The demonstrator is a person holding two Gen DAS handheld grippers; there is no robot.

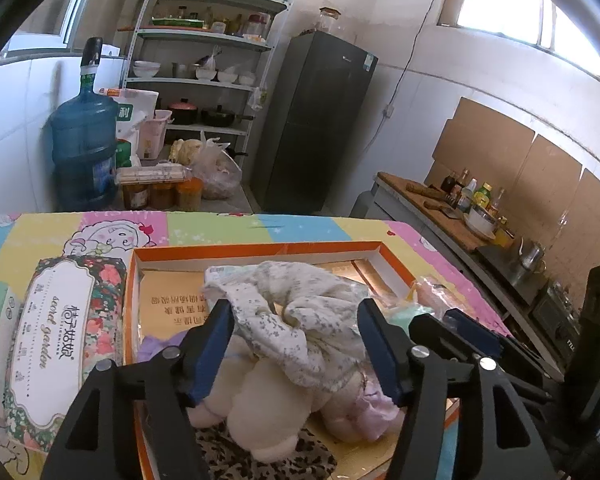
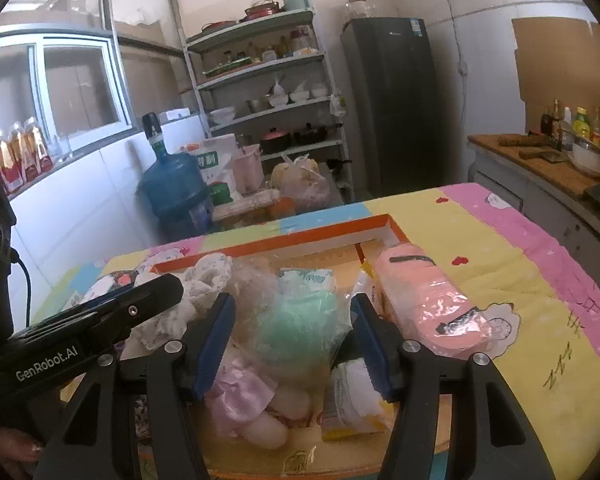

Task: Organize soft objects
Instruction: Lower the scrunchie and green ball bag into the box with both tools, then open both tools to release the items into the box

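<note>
Most soft things sit in my orange box (image 1: pixel 256 249), both tongs (image 1: pixel 296 344) (image 2: pixel 292 344) let go, tissue pack (image 1: pixel 60 344) left outside.

left claw (image 1: pixel 296 354): black arms, blue pads, silver screws | right claw (image 2: pixel 292 346): same

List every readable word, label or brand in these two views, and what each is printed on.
"scented garden": tissue pack, left of the orange box; its large Chinese characters are too distorted to quote.
"GenRobot.AI": left gripper's body, right wrist view.
Chinese print on the box liner: upside down, not legible.
Fridge sticker, water jug label, white sack, counter bottles: too small or blurred.
</note>
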